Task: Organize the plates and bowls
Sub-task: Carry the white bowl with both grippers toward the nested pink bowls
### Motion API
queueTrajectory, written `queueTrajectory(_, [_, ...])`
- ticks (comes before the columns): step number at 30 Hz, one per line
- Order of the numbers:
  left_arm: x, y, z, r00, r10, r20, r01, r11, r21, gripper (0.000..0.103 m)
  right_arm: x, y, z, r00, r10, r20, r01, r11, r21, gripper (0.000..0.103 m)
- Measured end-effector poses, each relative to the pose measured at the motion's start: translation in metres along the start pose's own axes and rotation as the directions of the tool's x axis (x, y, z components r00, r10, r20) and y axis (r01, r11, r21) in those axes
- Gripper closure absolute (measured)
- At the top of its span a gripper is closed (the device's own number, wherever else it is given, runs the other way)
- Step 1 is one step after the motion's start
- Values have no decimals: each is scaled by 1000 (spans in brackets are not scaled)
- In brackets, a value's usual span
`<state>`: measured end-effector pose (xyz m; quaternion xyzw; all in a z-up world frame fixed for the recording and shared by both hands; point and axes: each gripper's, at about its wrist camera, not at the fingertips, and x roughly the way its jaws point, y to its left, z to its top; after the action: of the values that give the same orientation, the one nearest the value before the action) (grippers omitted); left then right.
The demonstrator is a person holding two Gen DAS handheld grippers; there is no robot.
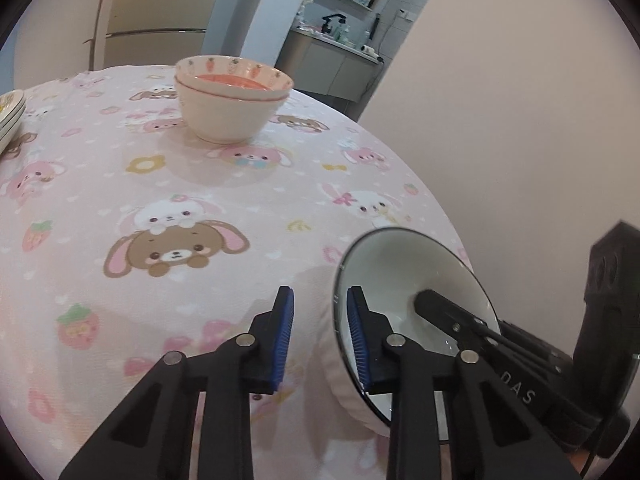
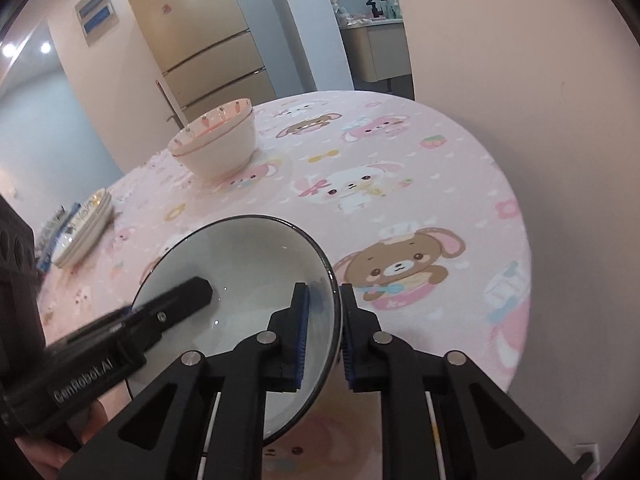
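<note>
Two tools clamp the dark-rimmed white bowl at opposite rims, right tool and left tool, with the stacked carrot bowls well ahead of both, slightly left.

Both hand-held grippers angle downward. The left hand-held gripper has its jaws drawn in on a bowl's rim. The right hand-held gripper pinches the opposite rim, one blue pad inside, one outside.
</note>
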<state>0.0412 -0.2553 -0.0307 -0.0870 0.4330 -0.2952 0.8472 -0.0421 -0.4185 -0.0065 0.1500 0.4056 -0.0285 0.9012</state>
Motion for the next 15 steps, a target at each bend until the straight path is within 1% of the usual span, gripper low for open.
queueTrajectory(2, [8,-3,0,998,-51,-44,52,999,8,73,3,1,1,1000,10,-18,-10,1000,-2,86])
queueTrajectory(3, [11,-4,0,996,-62,-58,62,998,3,72,5,2,1,1000,12,-26,-12,1000,-5,84])
queueTrajectory(8, [14,-2,0,996,-67,-52,66,998,-21,73,7,3,0,1000,9,-23,-8,1000,6,84])
queueTrajectory(12, [14,3,-1,997,-62,-53,59,997,-46,82,3,1,0,999,26,-19,-25,999,22,87])
queueTrajectory(15, [15,7,0,995,-79,-61,74,995,-73,83,1,-1,2,999,45,-24,-44,998,44,88])
